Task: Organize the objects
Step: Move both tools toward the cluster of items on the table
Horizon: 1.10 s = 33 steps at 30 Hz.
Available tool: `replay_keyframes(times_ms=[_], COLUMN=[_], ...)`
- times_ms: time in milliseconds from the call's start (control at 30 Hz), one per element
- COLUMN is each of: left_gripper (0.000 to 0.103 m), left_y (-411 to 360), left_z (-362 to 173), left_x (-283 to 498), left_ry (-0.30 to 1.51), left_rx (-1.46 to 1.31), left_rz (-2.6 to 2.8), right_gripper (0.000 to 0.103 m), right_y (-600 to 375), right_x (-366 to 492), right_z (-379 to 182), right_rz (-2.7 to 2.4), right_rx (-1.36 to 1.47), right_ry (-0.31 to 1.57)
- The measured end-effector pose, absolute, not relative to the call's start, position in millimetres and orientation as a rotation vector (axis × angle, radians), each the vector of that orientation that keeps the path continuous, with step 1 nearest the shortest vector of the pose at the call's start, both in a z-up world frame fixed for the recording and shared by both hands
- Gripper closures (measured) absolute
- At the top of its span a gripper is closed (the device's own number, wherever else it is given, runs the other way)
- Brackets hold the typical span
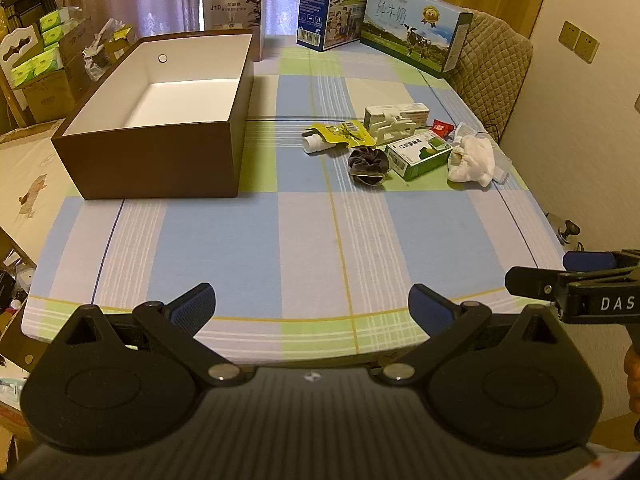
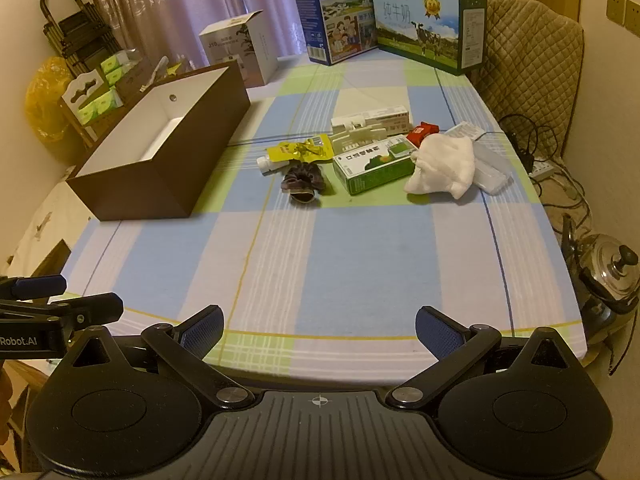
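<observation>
A brown open box with a white, bare inside stands on the left of the checked table. A heap of small items lies to its right: a yellow pouch, a dark scrunchie, a green and white carton, a white cloth, a white carton and a red packet. My left gripper and right gripper hover open over the near table edge, nothing between their fingers.
Two milk cartons and a white appliance box stand along the table's far edge. A padded chair is at the far right. A metal kettle and cables sit off the right edge.
</observation>
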<state>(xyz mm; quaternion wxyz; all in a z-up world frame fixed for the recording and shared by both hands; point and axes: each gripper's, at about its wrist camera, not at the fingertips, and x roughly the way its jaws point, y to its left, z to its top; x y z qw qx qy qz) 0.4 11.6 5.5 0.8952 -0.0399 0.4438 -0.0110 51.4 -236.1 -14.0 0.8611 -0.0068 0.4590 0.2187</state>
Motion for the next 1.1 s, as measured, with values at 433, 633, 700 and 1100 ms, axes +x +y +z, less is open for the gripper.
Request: replay_keyframes(times_ms=[433, 633, 700, 1100], left_gripper=[0.001, 0.001, 0.001, 0.001], left_y=[9.7, 3.3, 2.5, 1.3], left_z=[7.3, 6.6, 6.1, 6.2], left_x=[0.4, 5.0, 7.2, 10.3], left_ry=[0.930, 0.940, 0.943, 0.945], left_rx=[-0.085, -0.080, -0.080, -0.082], left_rz=[-0.004, 0.006, 0.008, 0.009], right_gripper=[0.003, 0.003, 0.003, 0.003], right_y=[-245.2, -245.8, -246.2, -246.7], right_x=[53.2, 55.2, 55.9, 57.8], right_z=[-17.3, -17.4, -17.2, -17.1], right_rz=[0.479, 0.482, 0.482, 0.483], right_rx=[-0.015, -0.017, -0.018, -0.018], right_ry=[0.961, 0.965, 0.965, 0.967])
